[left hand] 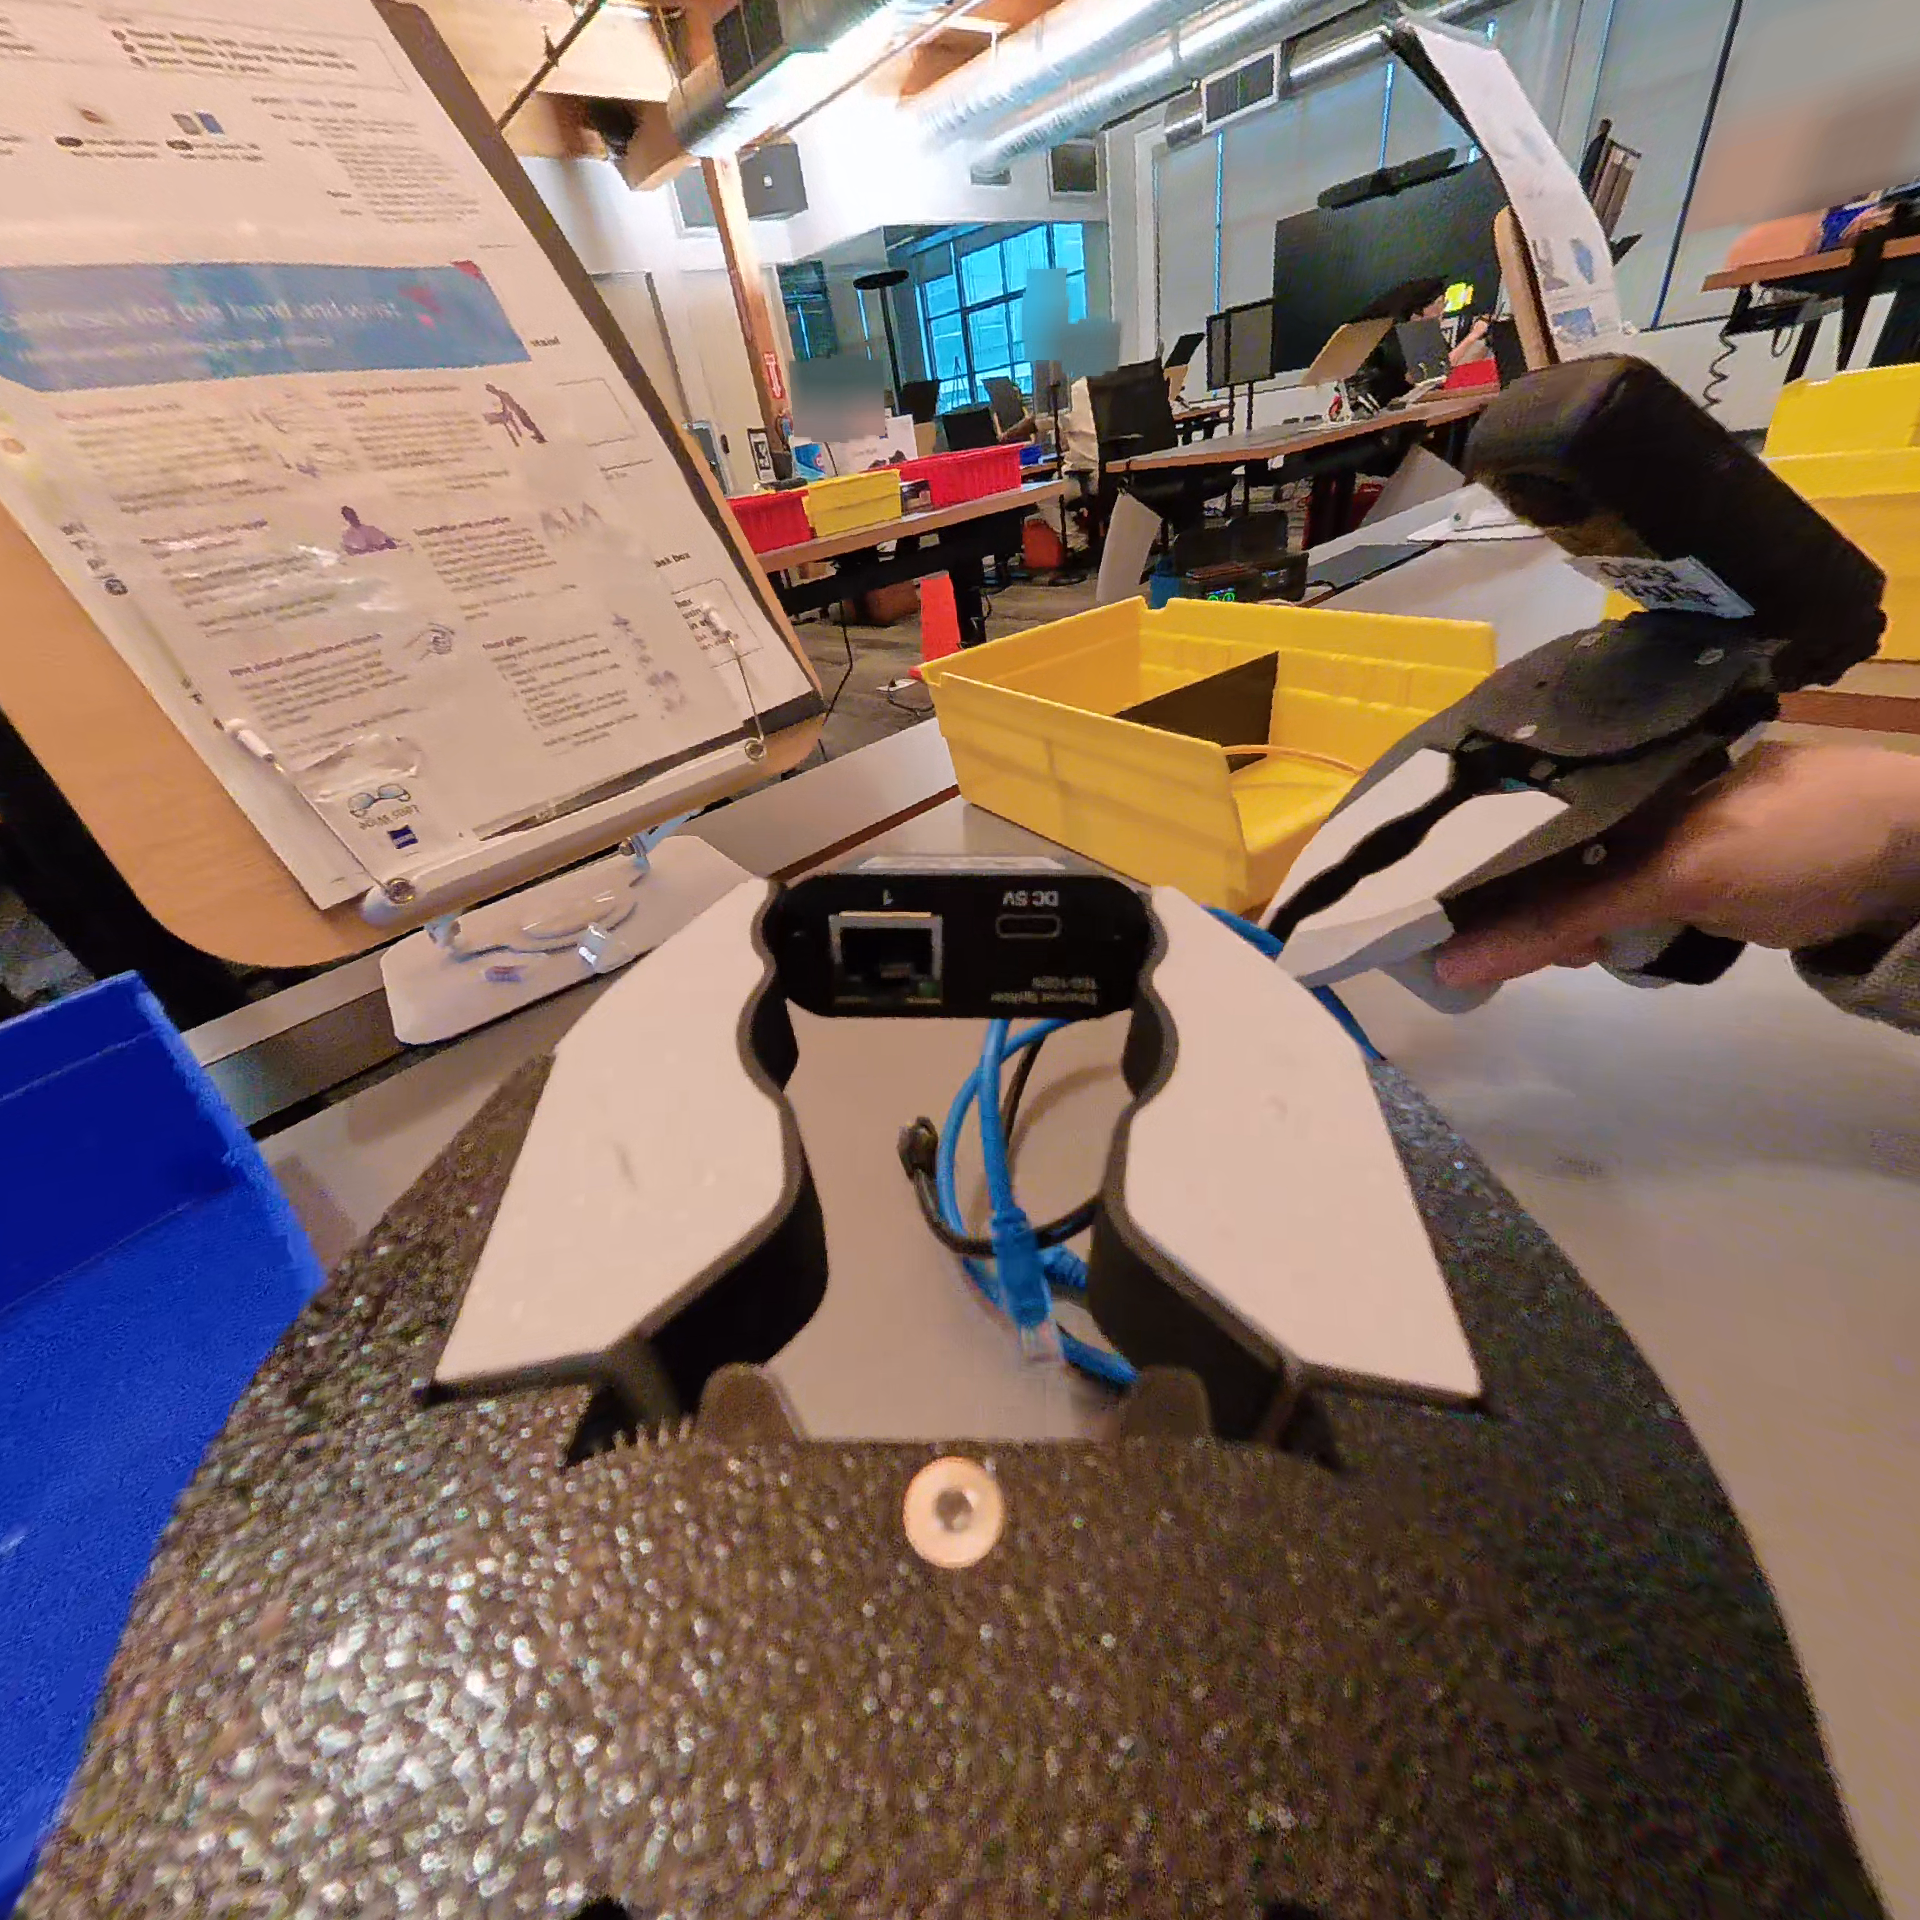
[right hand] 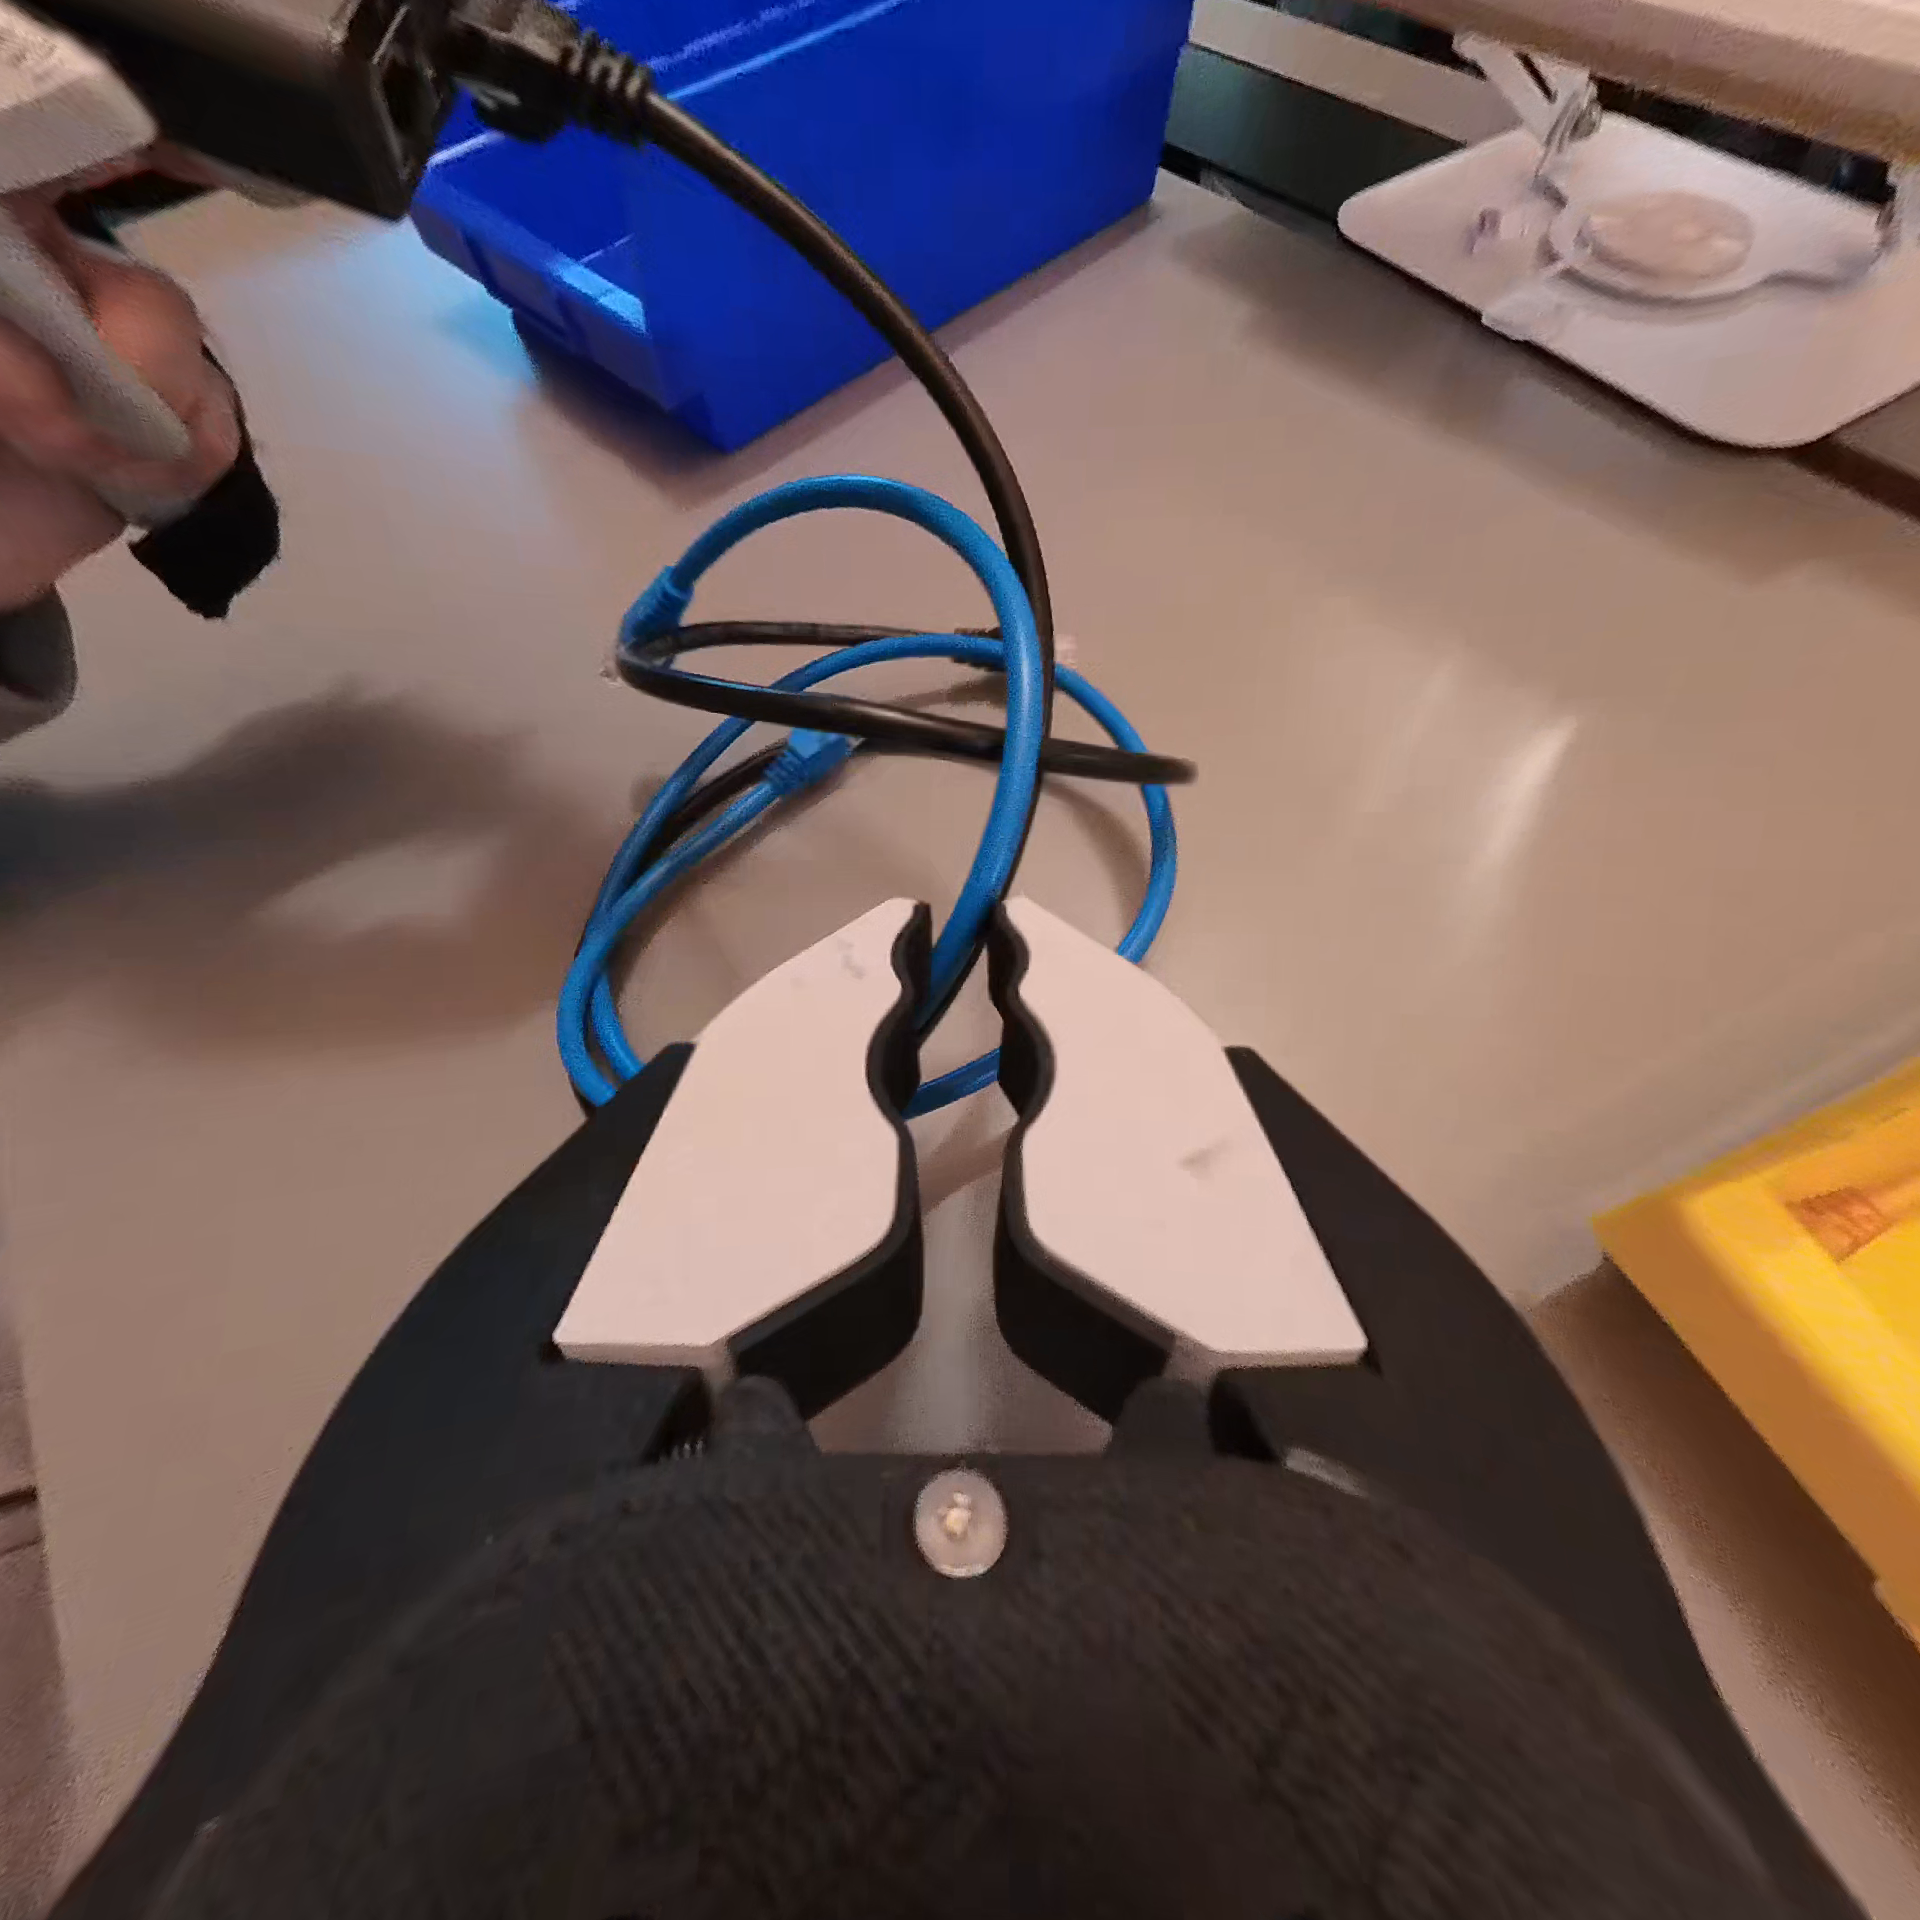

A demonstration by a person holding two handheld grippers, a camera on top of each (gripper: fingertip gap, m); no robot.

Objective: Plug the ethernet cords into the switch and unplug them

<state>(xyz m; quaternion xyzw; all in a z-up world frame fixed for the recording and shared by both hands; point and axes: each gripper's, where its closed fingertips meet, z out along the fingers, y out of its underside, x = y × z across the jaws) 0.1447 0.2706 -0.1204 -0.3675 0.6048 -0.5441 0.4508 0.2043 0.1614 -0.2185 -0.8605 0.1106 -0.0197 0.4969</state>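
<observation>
The left hand-held gripper (left hand: 958, 951) pinches the small black switch (left hand: 961, 940) between its two fingertips and holds it lifted above the grey desk (left hand: 1662, 1195), with the switch's end face, which carries one empty network port and a small power socket, turned toward the camera; in the right wrist view the switch (right hand: 281, 104) sits at the upper left, and a black ethernet cord (right hand: 935, 395) is plugged into its far face, arcing down to the desk; that black cord loops together with a blue ethernet cord (right hand: 997, 727) lying in loose coils on the desk, both blue plugs free; the right hand-held gripper (right hand: 958, 966) has its fingers drawn close together with a narrow gap, and the blue and black cords pass through that gap near the tips, though whether the pads actually press on them cannot be told; from the left wrist view the right hand-held gripper (left hand: 1351, 935) shows at the right, held by a person's hand (left hand: 1714, 883); a blue bin (right hand: 810, 208) stands beyond the cords, a yellow bin (left hand: 1195, 748) behind the switch, and a tilted board of printed sheets (left hand: 312, 468) on a clear stand rises at the left
</observation>
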